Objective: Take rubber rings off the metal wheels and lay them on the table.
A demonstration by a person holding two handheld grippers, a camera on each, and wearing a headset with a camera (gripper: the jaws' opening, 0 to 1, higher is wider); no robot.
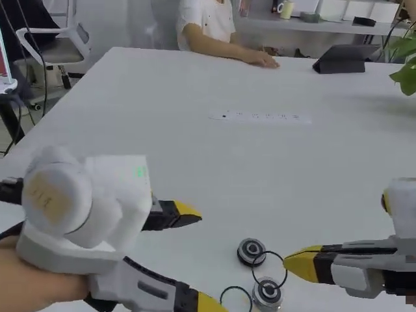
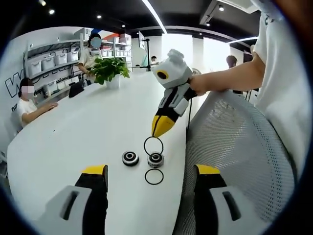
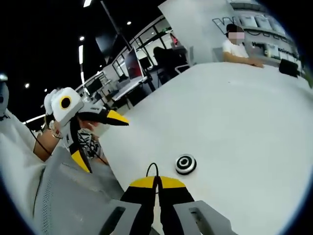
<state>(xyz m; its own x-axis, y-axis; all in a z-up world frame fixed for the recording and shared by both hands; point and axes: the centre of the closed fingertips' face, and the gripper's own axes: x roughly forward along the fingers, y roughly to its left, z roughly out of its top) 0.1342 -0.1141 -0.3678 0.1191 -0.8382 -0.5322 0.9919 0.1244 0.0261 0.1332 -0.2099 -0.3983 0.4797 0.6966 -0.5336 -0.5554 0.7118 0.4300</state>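
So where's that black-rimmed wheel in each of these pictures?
Head view: black-rimmed wheel low, right of centre, beside the right gripper tip.
Left gripper view: centre, above the left-hand jaw.
Right gripper view: low centre, just above the jaws.
Shared landmark: the seated person in white across the table.

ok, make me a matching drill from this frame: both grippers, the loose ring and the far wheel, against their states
1. left gripper
2. right gripper
3. loose black rubber ring
4. farther round metal wheel

A. flat on the white table
B. dark rubber rim around it
C. open
D. shut on the held black rubber ring

Pairs: 1-C, 2-D, 3-A, 4-B
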